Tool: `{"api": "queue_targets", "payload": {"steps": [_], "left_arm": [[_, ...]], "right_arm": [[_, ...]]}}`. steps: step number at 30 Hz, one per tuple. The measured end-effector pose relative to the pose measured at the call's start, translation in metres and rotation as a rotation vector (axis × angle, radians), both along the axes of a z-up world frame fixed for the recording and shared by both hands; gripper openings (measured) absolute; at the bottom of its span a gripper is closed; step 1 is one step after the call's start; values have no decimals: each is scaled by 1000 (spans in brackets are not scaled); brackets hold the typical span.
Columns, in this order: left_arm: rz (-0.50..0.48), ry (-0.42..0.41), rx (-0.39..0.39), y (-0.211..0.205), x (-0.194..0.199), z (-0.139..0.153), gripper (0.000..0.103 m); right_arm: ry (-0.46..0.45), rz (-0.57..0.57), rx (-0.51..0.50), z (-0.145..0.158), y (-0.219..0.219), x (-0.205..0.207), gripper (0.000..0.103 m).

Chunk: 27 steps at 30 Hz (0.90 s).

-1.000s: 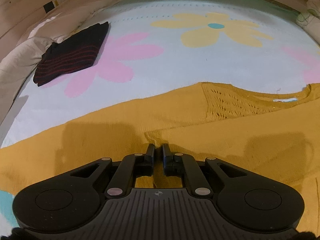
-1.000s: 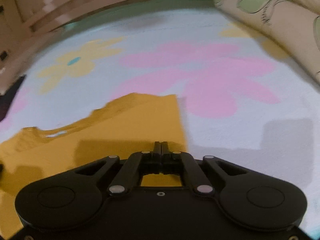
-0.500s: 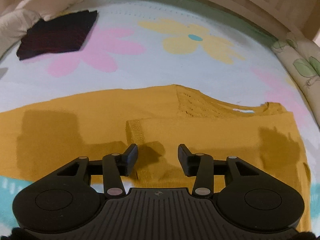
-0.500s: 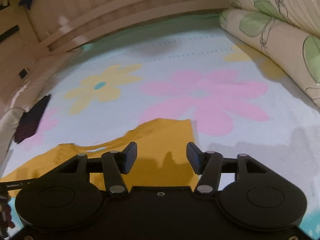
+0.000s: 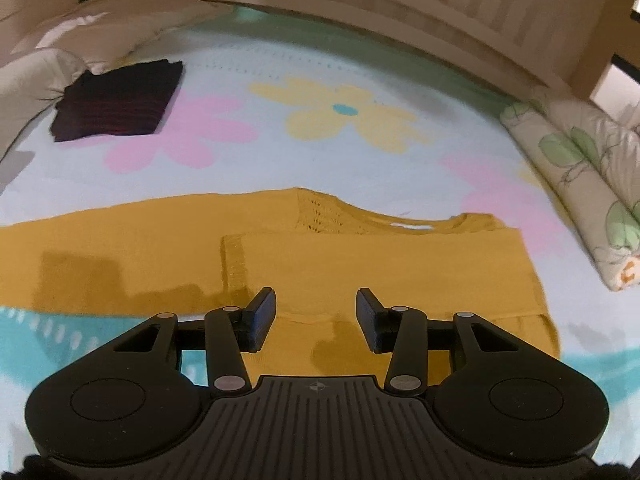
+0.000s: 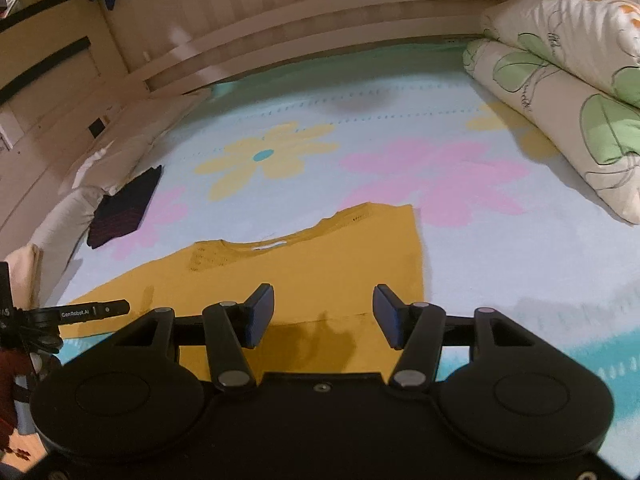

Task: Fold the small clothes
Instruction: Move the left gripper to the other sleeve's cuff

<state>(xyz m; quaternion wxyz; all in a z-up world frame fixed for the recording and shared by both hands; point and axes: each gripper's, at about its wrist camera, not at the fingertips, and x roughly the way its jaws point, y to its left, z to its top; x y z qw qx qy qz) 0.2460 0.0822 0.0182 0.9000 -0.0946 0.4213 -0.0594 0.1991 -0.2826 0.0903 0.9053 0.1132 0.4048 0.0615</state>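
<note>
Hovering | left gripper [image 5: 316, 314] spread, empty; right gripper [image 6: 323, 316] spread, empty | mustard sweater [image 5: 360, 264] flat

Home bedroom, flowered bedsheet [image 5: 320, 168], rolled quilt [image 6: 568, 92], wooden bed frame [image 5: 360, 4]

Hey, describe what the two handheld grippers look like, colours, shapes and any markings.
Both are matte black. Each has two round pods, linked arms with silver pivot pins, and flat dark-blue pads. The left gripper has a ribbed body with a small emblem; the right gripper has a smooth body with one centre screw.
</note>
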Motion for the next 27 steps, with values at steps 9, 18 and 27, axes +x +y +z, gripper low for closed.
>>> {"api": "queue_targets", "payload": {"steps": [9,18,27], "left_arm": [[8,9,6,-3,-34,6,43],[-3,8,-25,0,-22,4,43],[50,-33,-85,49,4,-11,79]], "right_arm": [[-27,-32,71,17,6,-35,61],[-27,-23,57,8,12,-33,61],[31,-44,41,-32,27,8,64]]}}
